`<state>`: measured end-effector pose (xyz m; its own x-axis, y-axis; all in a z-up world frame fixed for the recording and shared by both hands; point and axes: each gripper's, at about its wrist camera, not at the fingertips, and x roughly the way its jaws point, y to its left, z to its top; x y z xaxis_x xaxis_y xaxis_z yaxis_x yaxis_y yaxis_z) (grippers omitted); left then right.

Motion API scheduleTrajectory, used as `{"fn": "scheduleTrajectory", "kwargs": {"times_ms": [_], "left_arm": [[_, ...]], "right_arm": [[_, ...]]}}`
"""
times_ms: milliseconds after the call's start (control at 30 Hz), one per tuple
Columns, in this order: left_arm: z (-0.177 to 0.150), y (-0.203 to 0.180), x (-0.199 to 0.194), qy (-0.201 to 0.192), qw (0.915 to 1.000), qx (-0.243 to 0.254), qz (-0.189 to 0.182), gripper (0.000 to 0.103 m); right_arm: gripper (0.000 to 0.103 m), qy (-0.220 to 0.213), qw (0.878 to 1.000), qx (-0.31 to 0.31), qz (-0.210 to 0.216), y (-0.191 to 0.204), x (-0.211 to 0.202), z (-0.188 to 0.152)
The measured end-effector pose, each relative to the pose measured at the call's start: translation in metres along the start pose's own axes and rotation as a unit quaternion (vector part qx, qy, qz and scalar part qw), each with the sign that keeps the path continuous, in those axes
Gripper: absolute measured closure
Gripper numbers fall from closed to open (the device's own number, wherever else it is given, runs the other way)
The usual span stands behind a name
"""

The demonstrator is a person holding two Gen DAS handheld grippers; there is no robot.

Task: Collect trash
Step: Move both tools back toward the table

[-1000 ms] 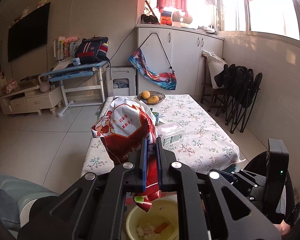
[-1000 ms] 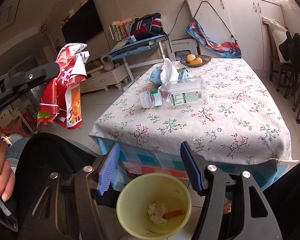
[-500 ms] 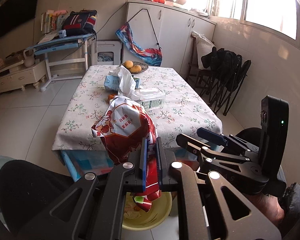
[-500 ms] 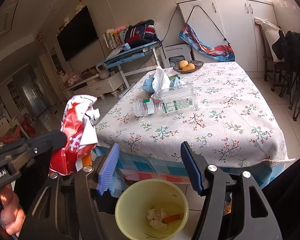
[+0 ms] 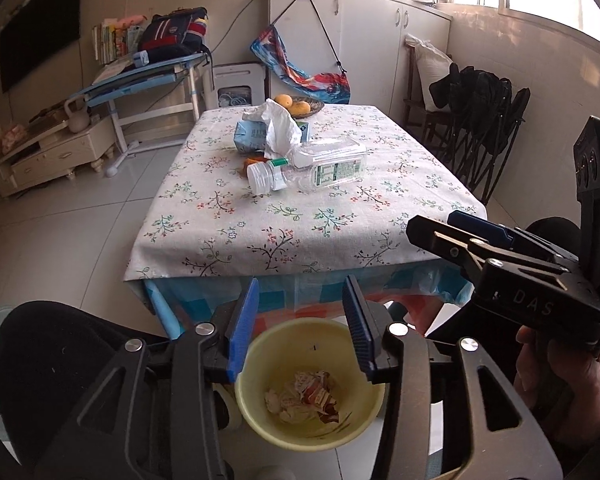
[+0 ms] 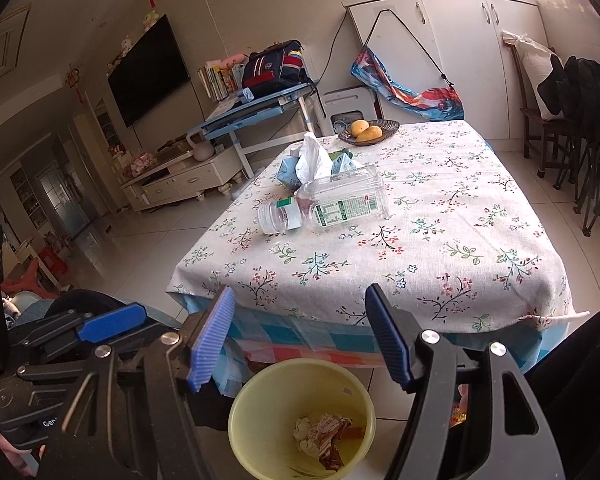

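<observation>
My left gripper [image 5: 301,280] hangs over the yellow bin [image 5: 312,342] with its jaws opening and nothing between them. The crumpled red snack bag [image 5: 318,394] lies inside the bin on scraps of paper. My right gripper [image 6: 300,288] stands open and empty just above the same bin [image 6: 300,384], beside the left one. On the flowered table [image 5: 260,232] lie a clear plastic bottle [image 5: 324,164] on its side, a crumpled white bag [image 5: 280,128] and a blue carton [image 5: 250,136].
A bowl of fruit [image 5: 300,106] sits at the table's far end. Folded black chairs [image 5: 480,120] stand along the right wall, and a blue desk [image 5: 148,76] and a low cabinet [image 5: 48,152] at the left. A person's dark-trousered knee [image 5: 60,352] is at the lower left.
The left gripper sank toward the bin and its jaws parted. The red snack bag left them and now lies in the bin. The right gripper stayed where it was.
</observation>
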<state>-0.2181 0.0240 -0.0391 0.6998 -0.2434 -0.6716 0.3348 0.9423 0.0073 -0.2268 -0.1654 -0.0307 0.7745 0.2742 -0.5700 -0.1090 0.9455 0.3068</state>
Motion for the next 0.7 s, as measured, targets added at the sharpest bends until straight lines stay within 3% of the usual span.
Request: {"fn": "scheduleTrajectory", "kwargs": {"times_ms": [233,700], "left_arm": [[0.018,0.006,-0.028,-0.077,0.9938,-0.001,0.081,0.029],[0.034,0.017,-0.044,-0.111,0.9872,-0.012,0.113,0.016]], "right_arm": [[0.036,-0.011,1.000,-0.010,-0.012,0.002,-0.003,0.001],[0.031,-0.035,0.998,-0.037,-0.029,0.010,-0.008,0.003]]}}
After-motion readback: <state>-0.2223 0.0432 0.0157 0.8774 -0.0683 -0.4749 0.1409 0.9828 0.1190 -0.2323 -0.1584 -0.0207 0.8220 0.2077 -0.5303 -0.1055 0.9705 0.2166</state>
